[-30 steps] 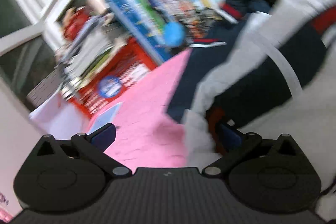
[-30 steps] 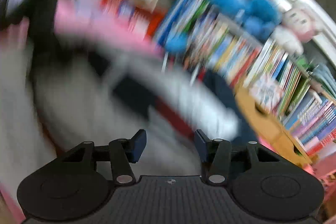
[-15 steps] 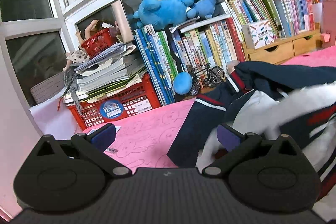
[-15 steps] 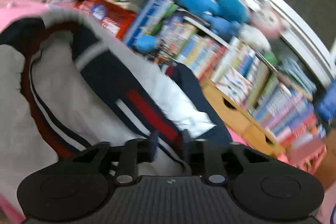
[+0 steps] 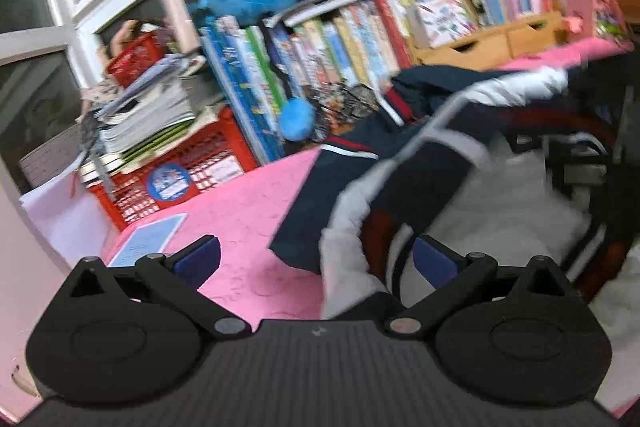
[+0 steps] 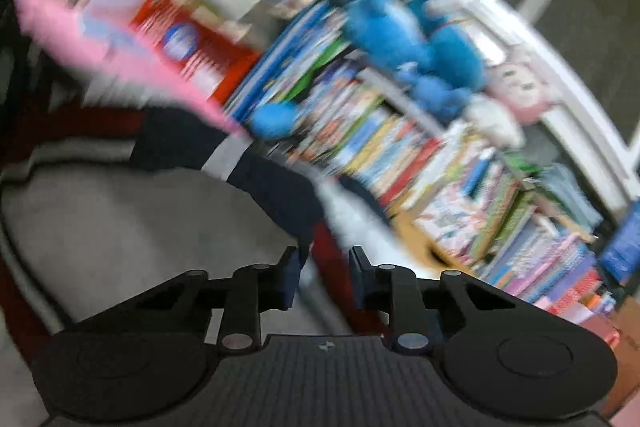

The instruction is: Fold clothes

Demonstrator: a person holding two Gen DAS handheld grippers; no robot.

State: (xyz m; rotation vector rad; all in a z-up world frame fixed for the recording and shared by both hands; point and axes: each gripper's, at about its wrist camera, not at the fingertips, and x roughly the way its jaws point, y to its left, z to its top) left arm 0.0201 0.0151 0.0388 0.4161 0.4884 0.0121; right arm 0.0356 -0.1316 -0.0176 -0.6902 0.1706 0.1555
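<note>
Two views, both blurred, the right wrist one worse. My left wrist view is showing the pink table cover (image 5: 248,203) with bare surface to the left of the jacket (image 5: 404,179), a navy, white and red garment lying heaped on it; the right wrist view is giving almost no table, only jacket (image 6: 120,219) filling its lower left.

Only the left view is showing the red crate (image 5: 188,163) stacked with papers and a blue booklet (image 5: 148,239) lying flat near the table edge. Both are catching the row of books (image 5: 360,39) and the blue plush toys (image 6: 404,39) on top, standing behind the garment along the window.

Left gripper (image 5: 316,259): jaws are standing wide apart, released, a white fold of the jacket rising between them; I am seeing no pad pressing on it.

Right gripper (image 6: 322,279): jaws are closing, with only a narrow gap left, and red and white cloth of the jacket is sitting in that gap. Whether the pads are already pinching it I cannot tell through the blur.
</note>
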